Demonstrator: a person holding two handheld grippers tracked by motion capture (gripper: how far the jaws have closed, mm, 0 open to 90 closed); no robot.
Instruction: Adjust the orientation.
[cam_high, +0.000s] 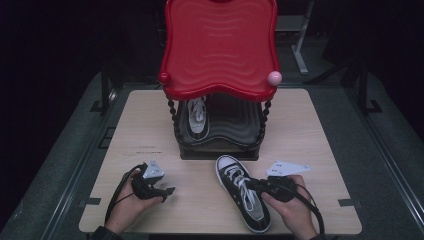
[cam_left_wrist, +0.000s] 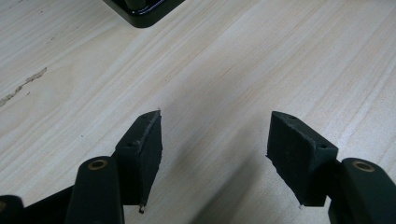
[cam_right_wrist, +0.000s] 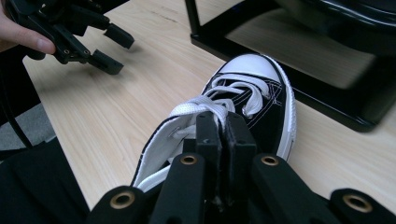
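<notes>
On table, right tool apparently clamped on sneaker tongue, left tool apart, empty.

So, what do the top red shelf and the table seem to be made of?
Red shelf: probably glossy moulded plastic; light reflects off its rippled surface. Table: pale wood or wood-look laminate, matte, with visible grain lines; which of the two is unclear.

Place: a test room or lab | Why: one small wooden table on a grey floor | dark all around | metal stand legs at the far right | tape marks on the near table edge
</notes>
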